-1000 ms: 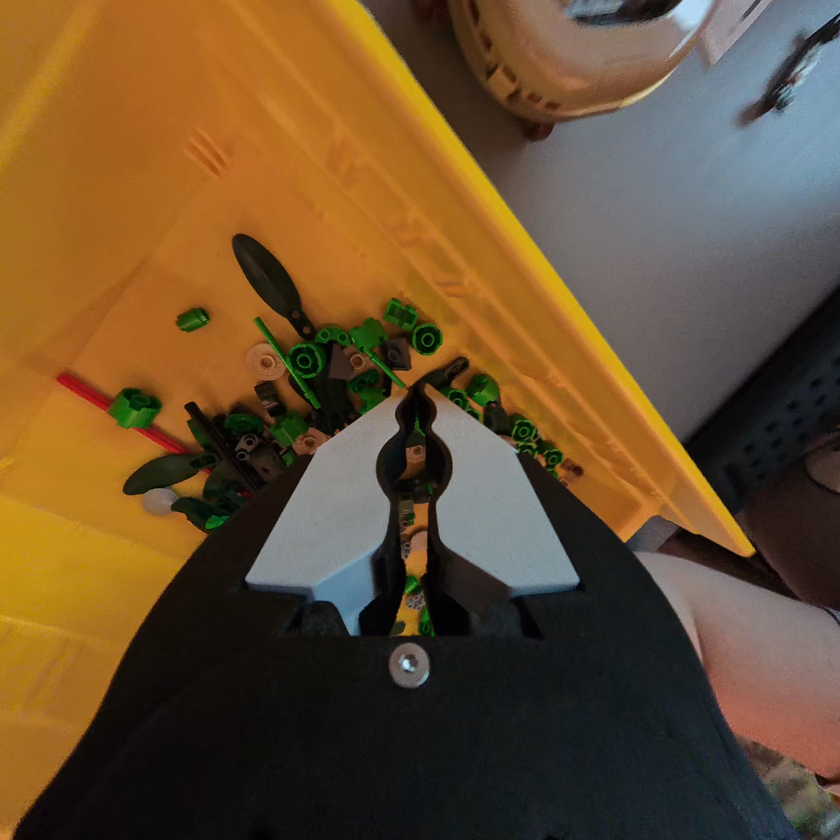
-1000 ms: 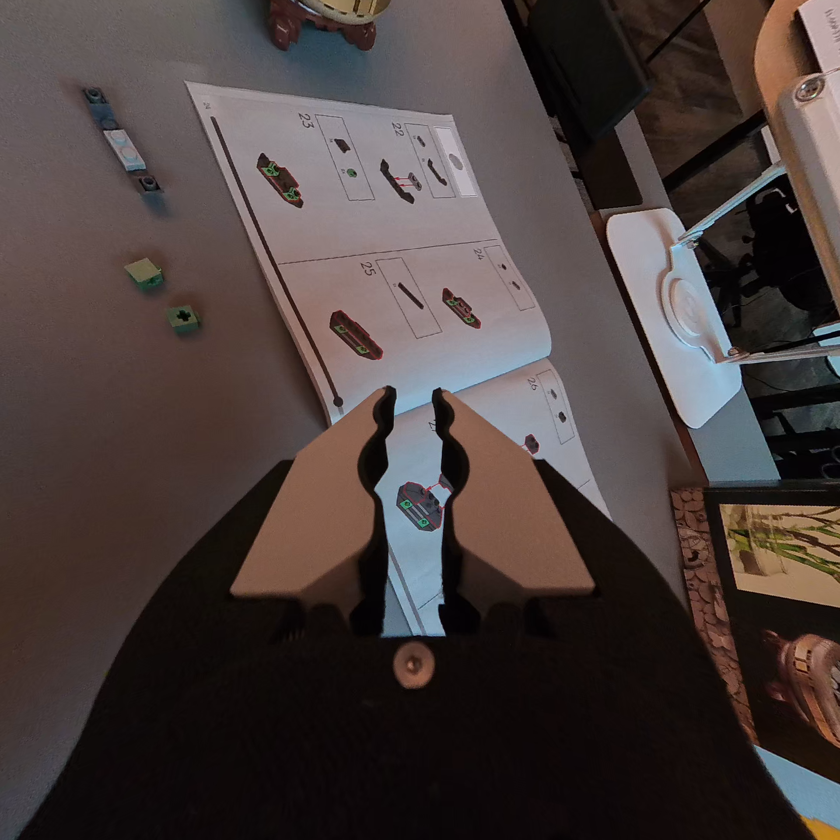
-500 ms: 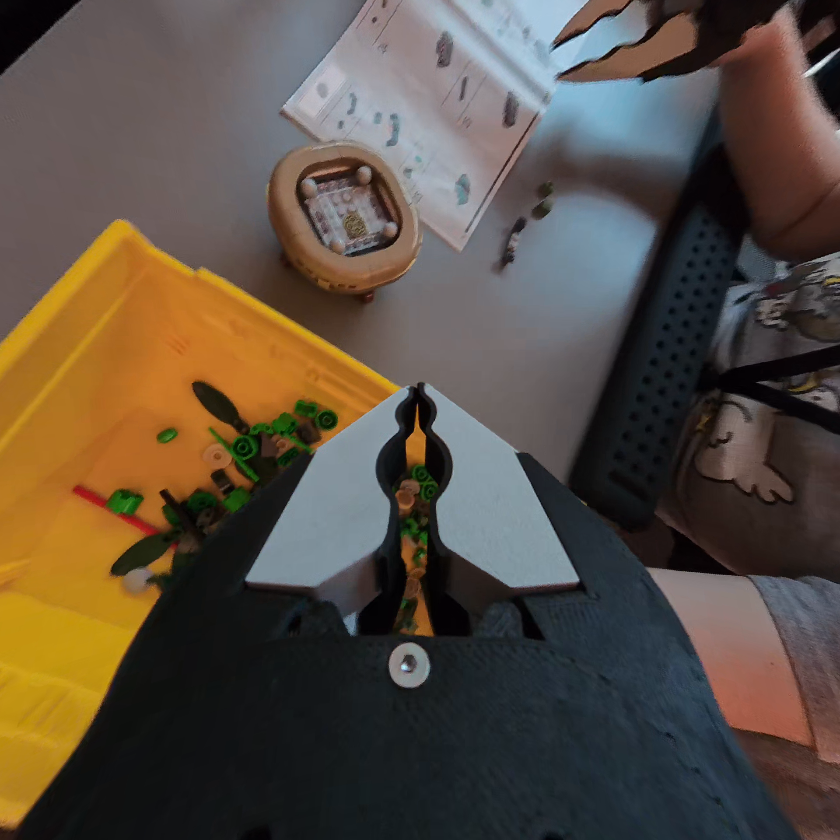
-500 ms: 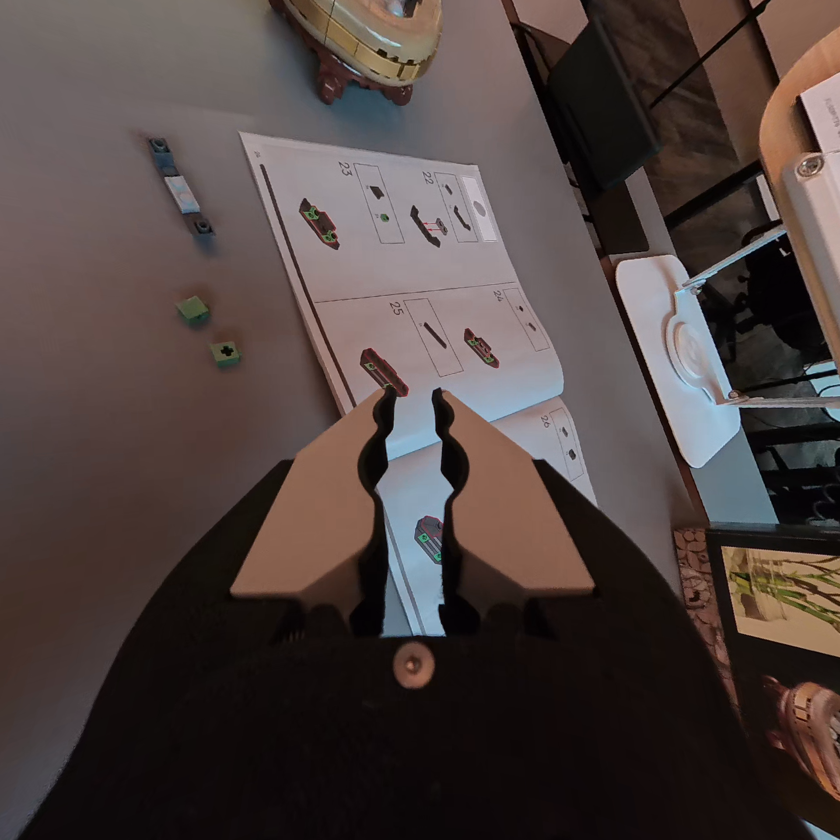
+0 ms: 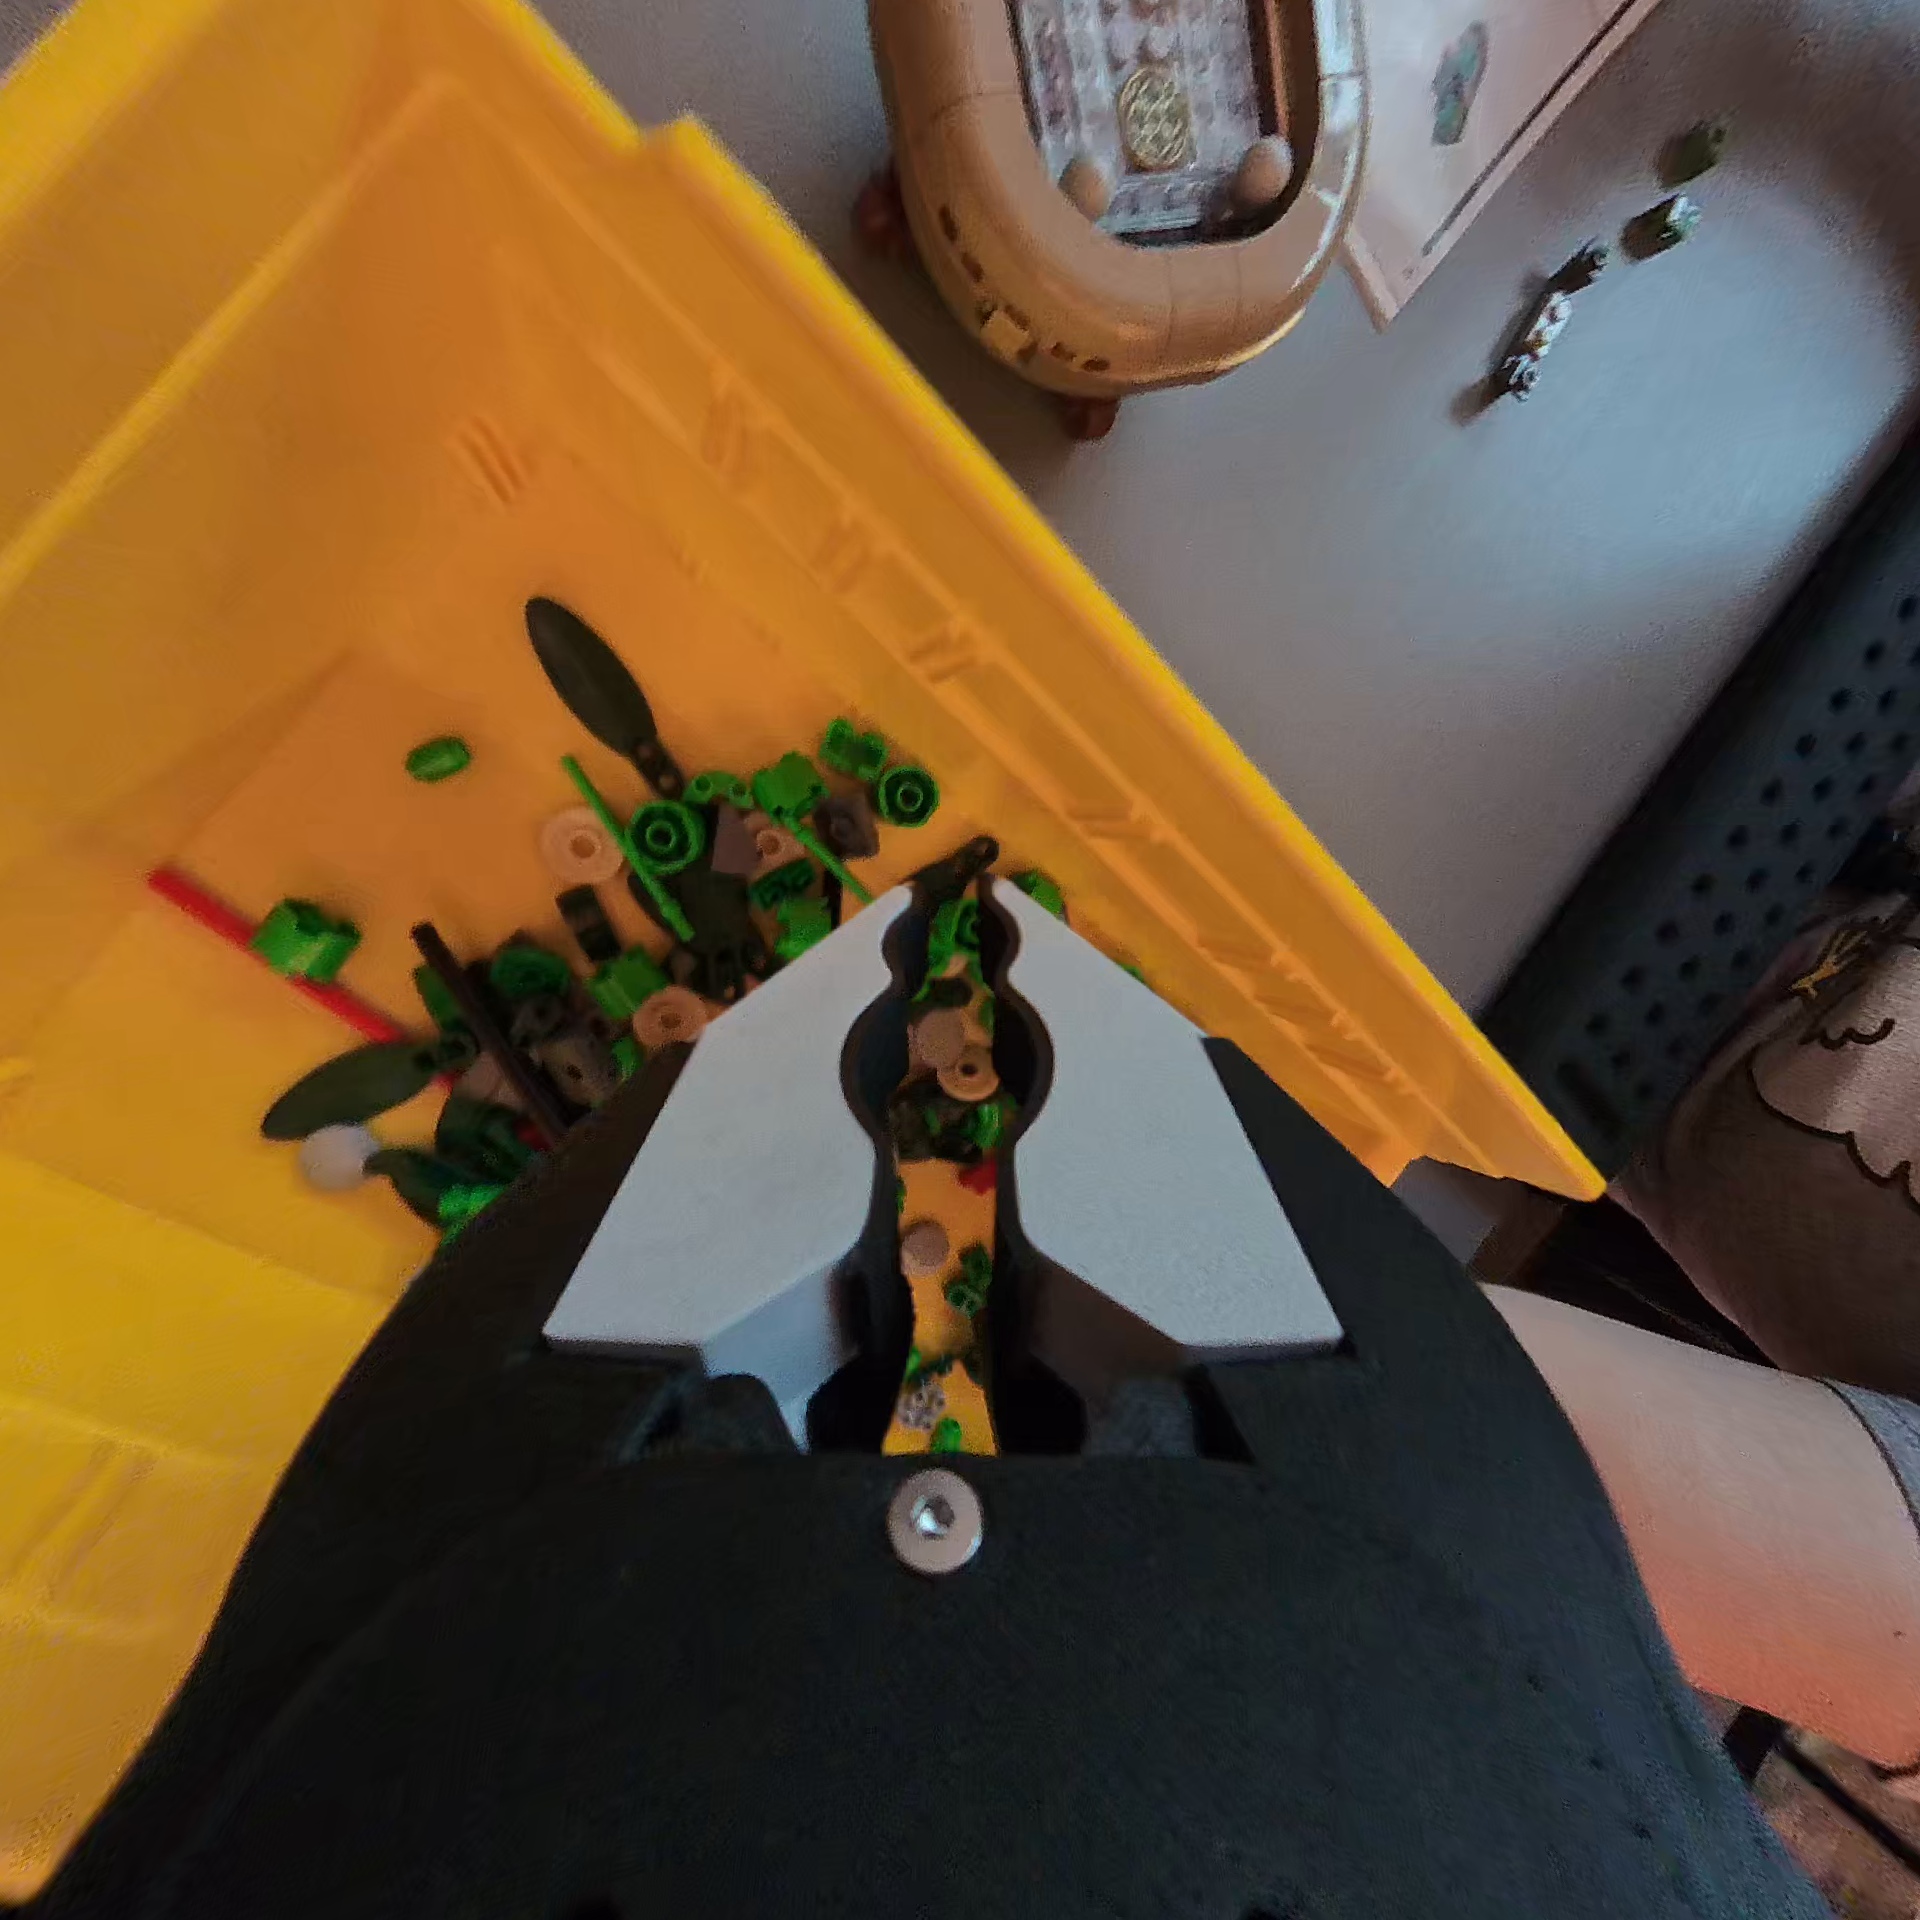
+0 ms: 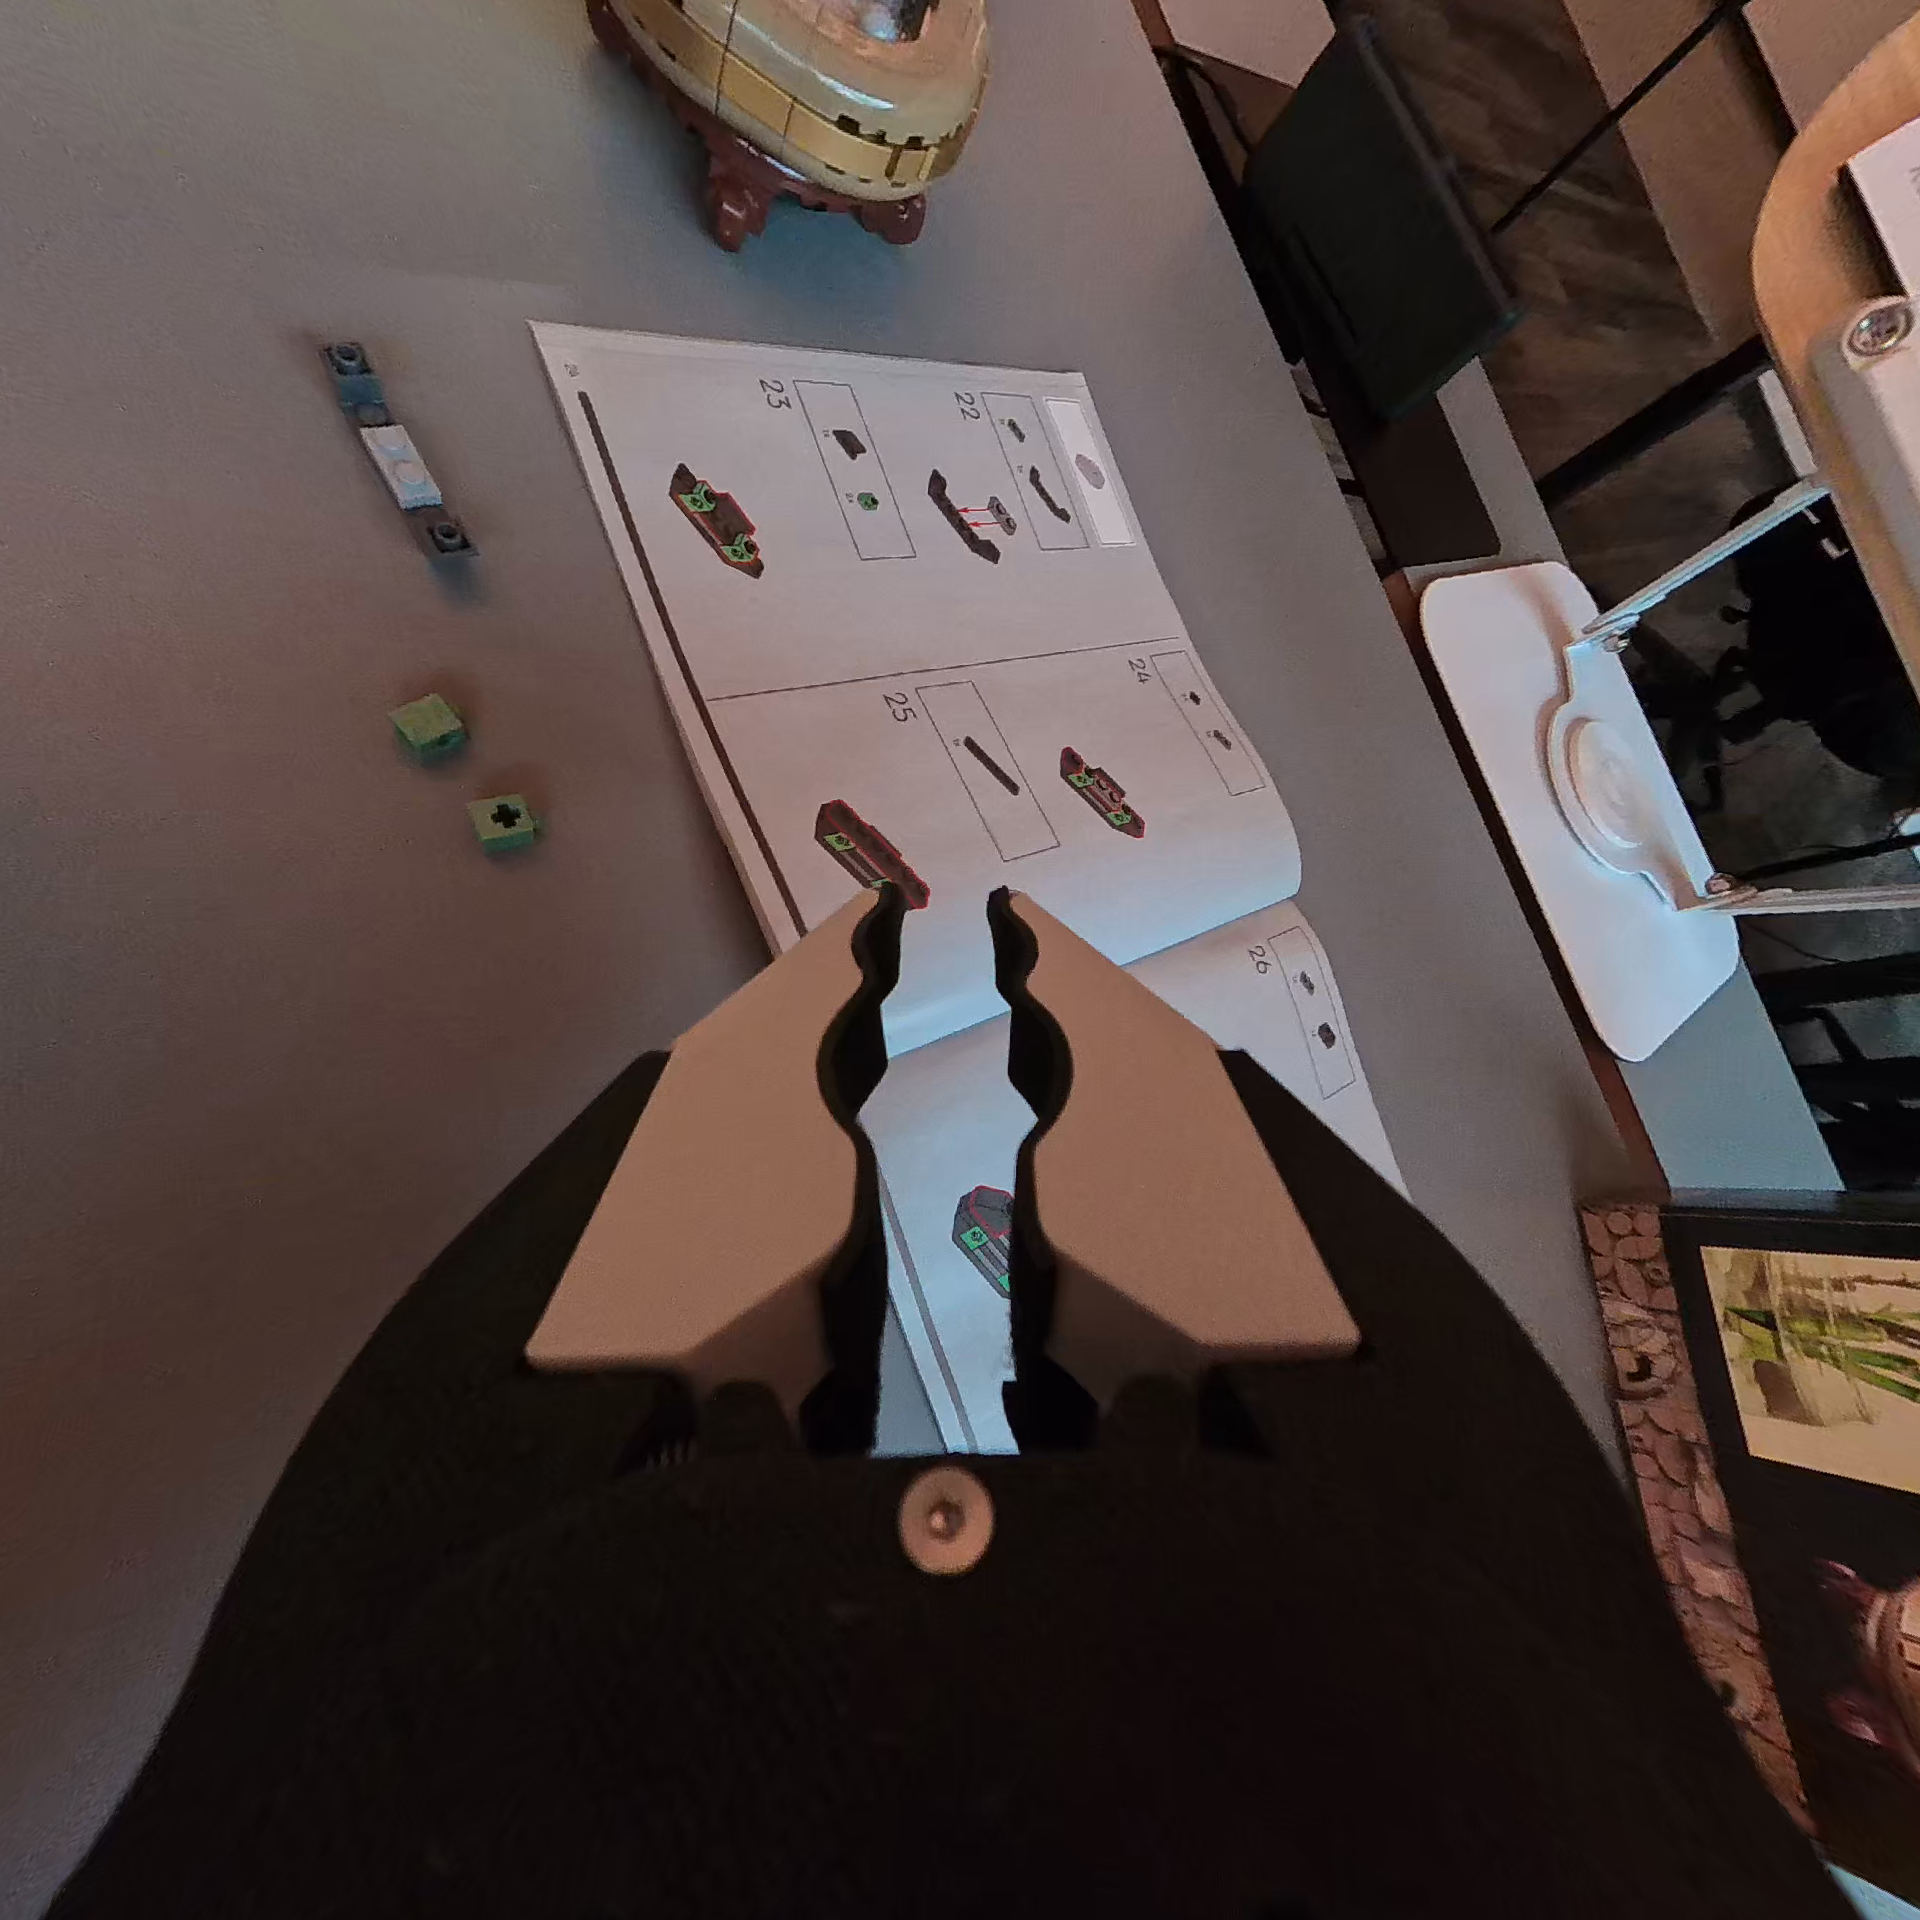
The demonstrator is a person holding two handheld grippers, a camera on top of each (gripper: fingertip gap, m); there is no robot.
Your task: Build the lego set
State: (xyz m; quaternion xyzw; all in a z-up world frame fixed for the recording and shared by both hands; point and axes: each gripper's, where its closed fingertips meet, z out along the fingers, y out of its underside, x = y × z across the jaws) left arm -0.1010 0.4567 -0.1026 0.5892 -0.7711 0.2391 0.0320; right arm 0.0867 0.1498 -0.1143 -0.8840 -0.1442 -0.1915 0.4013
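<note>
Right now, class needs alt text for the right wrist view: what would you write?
The open right gripper hovers over an open instruction booklet on a grey table. To the left lie two small green bricks and a narrow grey-and-white assembly.

glossy yellow plastic bin (image 5: 1039,582), matt grey tabletop (image 6: 260,935), white paper instruction booklet (image 6: 935,644), shiny green plastic bricks (image 5: 665,831)

Both views are dim and warm-toned, with wide-angle bending toward the edges. The left wrist view is softly blurred: the loose green and black plastic bricks (image 5: 665,831) smear slightly inside the glowing, saturated yellow plastic bin (image 5: 935,499). The right wrist view is sharper; the open white paper instruction booklet (image 6: 935,644) is the brightest surface, while the matte grey tabletop (image 6: 208,935) shades darker with a reddish cast on the left.
</note>
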